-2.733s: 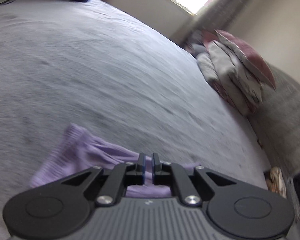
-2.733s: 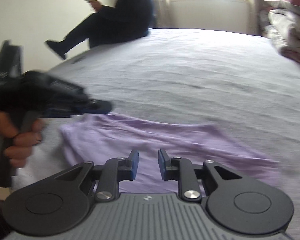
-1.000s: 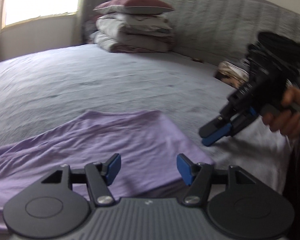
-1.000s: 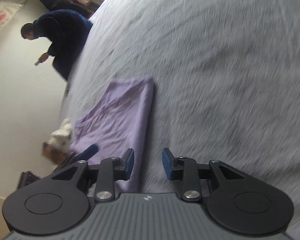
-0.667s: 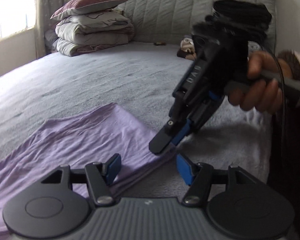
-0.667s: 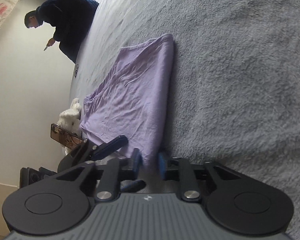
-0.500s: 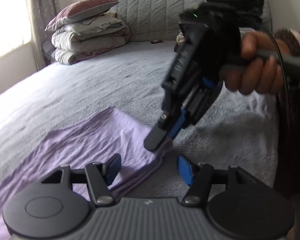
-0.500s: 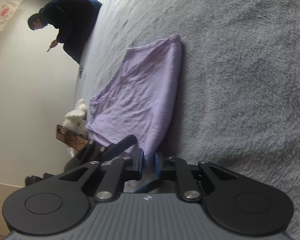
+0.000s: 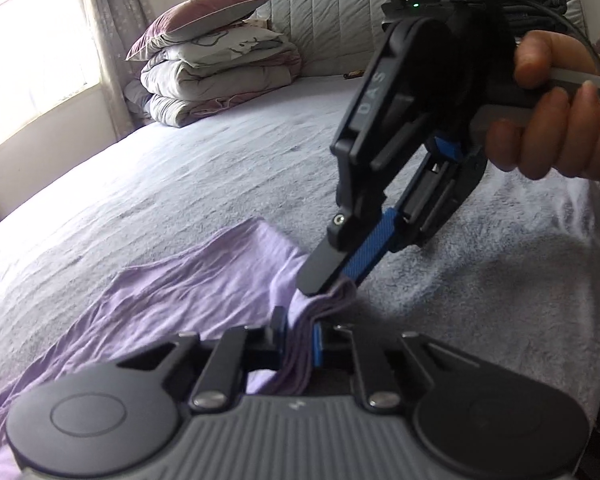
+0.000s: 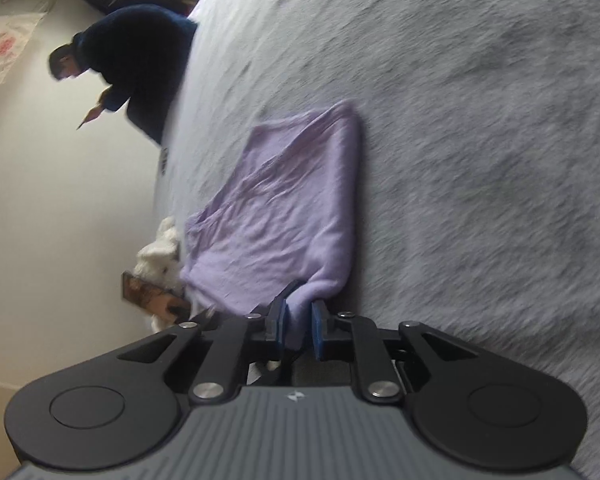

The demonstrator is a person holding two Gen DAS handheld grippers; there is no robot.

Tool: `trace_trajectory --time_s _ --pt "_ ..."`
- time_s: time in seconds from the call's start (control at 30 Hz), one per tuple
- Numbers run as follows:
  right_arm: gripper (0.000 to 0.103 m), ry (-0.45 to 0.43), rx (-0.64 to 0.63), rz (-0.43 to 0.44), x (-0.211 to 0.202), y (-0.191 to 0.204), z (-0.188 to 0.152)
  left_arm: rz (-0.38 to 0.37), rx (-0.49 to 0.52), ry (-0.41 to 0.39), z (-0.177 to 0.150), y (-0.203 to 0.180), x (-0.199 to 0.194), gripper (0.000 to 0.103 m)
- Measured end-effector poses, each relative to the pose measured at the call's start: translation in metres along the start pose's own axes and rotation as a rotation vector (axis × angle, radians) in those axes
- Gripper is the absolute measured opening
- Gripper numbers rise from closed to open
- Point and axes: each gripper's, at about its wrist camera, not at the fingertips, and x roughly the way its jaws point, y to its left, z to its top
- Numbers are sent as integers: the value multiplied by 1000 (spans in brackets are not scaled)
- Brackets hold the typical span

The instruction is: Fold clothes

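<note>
The lilac garment lies spread on the grey bedspread, with its long axis running away from both tools toward the far side of the bed, where a person in dark clothes sits. Both grippers meet at the same near corner of it. The left gripper is closing, and a bunched ridge of lilac cloth is already squeezed between its blue pads. The right gripper, held in the right hand, pinches the same corner just beyond it; in its own view the jaws are easing apart slightly, yet the fabric is clearly pressed between them. Nearly all the cloth lies ahead of the fingertips and none behind, so the coming fold likely means carrying this end forward along that long axis (the left tool sits marginally nearer the edge fold). Stacked pillows and quilts rest by the headboard, well apart.
</note>
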Motion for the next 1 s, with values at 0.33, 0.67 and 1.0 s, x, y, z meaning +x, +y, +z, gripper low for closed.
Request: trace_trajectory --time_s 0.33,0.67,1.0 --pt "21 -117 9 -19 1 -13 30 83 30 -10 -4 -14 -5 8" --pt "15 -259 -8 13 13 -17 53 193 48 -33 -7 -36 -4 6" --pt "7 -388 -38 -84 -15 -13 54 179 -11 -97 13 -58 -12 4"
